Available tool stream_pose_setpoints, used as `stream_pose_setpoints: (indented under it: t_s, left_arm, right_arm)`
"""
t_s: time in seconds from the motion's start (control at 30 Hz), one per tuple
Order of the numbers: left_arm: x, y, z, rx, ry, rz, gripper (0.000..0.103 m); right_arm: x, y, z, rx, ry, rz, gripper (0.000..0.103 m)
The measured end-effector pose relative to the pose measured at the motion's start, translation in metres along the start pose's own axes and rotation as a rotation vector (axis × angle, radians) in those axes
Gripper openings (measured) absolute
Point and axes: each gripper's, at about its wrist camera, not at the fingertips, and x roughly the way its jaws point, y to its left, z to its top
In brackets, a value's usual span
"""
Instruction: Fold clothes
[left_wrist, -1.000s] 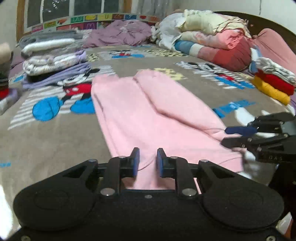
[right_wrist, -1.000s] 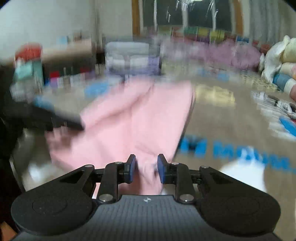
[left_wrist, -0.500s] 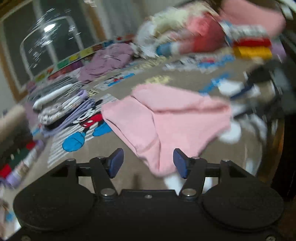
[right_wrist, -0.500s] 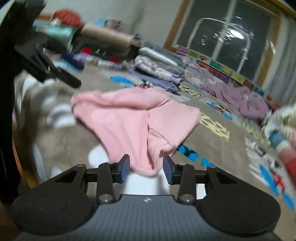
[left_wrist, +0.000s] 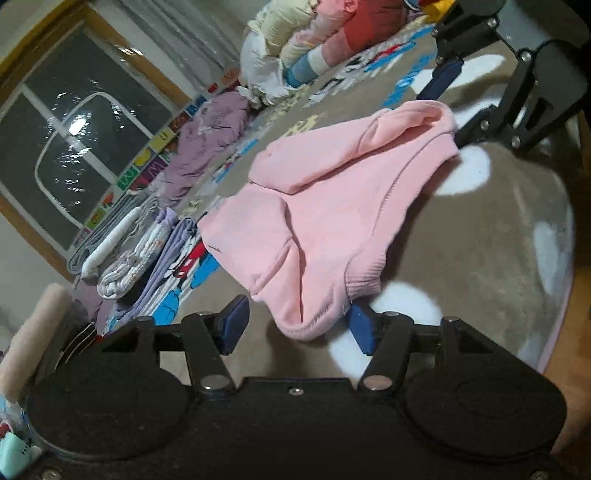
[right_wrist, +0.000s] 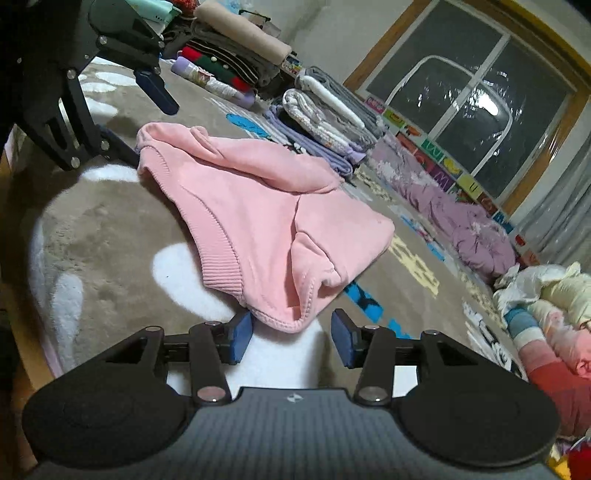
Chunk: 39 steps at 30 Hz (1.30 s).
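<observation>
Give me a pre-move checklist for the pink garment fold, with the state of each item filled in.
1. Left gripper released: ok. Its pads stand apart, and the corner of the pink garment lies between them unpinched.
2. Right gripper released: ok so far. Its jaws are opening, with the other corner between them and loose.
3. Garment resting on the blanket: ok, it lies doubled over with nothing hanging.
4. Fold neat: not ok. The layers bunch and the ribbed hem curves out unevenly.
5. Clear of the folded stack: ok, a strip of blanket shows between them.
6. Underside lying flat: cannot tell, hidden.
</observation>
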Motion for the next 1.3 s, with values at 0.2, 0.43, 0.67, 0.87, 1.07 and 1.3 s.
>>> stream_pose_setpoints:
  t_s: [0.2,0.43,0.67,0.87,1.07,1.3]
  left_arm:
    - [0.002,-0.001,0.006,-0.076,0.014,0.02,0.035]
    - [-0.008,-0.006,0.014,-0.028,0.018,0.049,0.011]
    - [-0.051,-0.007,0.018,0.05,-0.014,0.038,0.01]
    - [-0.076,0.019,0.028,-0.049,-0.075,-0.009,0.012]
    - [-0.062,0.068,0.041,-0.263,-0.138,-0.095,0.013]
    - [-0.015,0.128,0.051,-0.522,-0.166,-0.268,0.013]
  right_arm:
    - [0.007,0.004,0.001,-0.01,-0.034,-0.024,0.033]
    - [0.001,0.003,0.008,0.031,-0.056,0.016,0.014]
    - [-0.042,0.0,0.02,0.028,-0.087,0.031,0.013]
    - [-0.087,-0.005,0.022,0.035,-0.157,0.01,0.013]
    - [-0.088,-0.033,0.033,0.143,-0.221,-0.009,0.014]
    - [-0.051,-0.087,0.043,0.323,-0.246,0.053,0.016]
